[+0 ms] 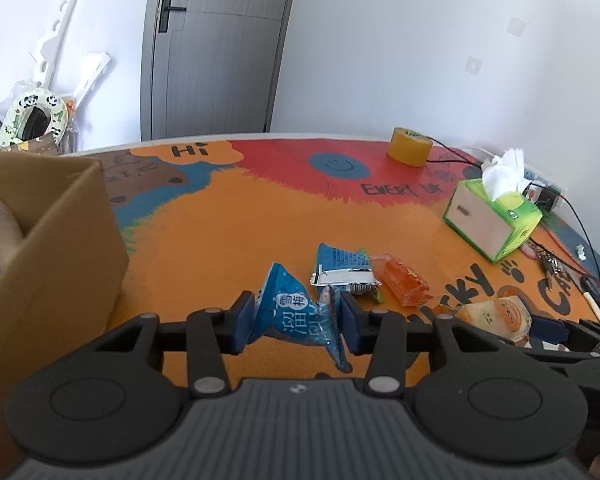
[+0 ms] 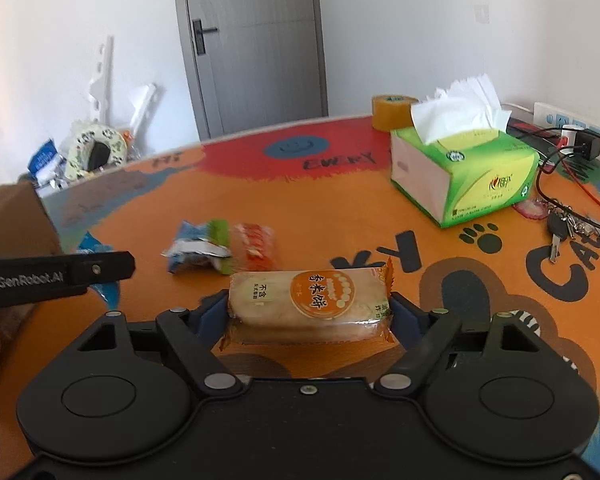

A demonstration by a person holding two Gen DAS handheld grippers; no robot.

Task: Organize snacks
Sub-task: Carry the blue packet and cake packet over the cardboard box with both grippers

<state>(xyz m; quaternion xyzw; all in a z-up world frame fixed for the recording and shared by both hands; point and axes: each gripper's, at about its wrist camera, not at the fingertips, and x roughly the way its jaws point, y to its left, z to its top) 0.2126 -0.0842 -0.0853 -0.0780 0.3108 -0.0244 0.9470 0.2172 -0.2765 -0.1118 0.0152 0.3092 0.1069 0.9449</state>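
Observation:
My left gripper point(image 1: 298, 314) is shut on a blue snack packet point(image 1: 300, 316) with white characters, just above the table. My right gripper point(image 2: 310, 312) is shut on an orange rice-cracker packet point(image 2: 308, 302), which also shows in the left wrist view point(image 1: 496, 316). A blue-and-silver packet point(image 1: 342, 270) and an orange packet point(image 1: 400, 280) lie side by side on the table beyond; they also show in the right wrist view as the blue-and-silver packet point(image 2: 200, 246) and the orange packet point(image 2: 256, 246). An open cardboard box point(image 1: 52, 264) stands at the left with packets inside.
A green tissue box point(image 2: 464, 172) stands at the right, with a yellow tape roll point(image 2: 392, 112) behind it. Keys point(image 2: 564, 228), cables and a power strip point(image 2: 568, 124) lie at the far right. The left gripper's arm point(image 2: 56, 274) reaches in from the left.

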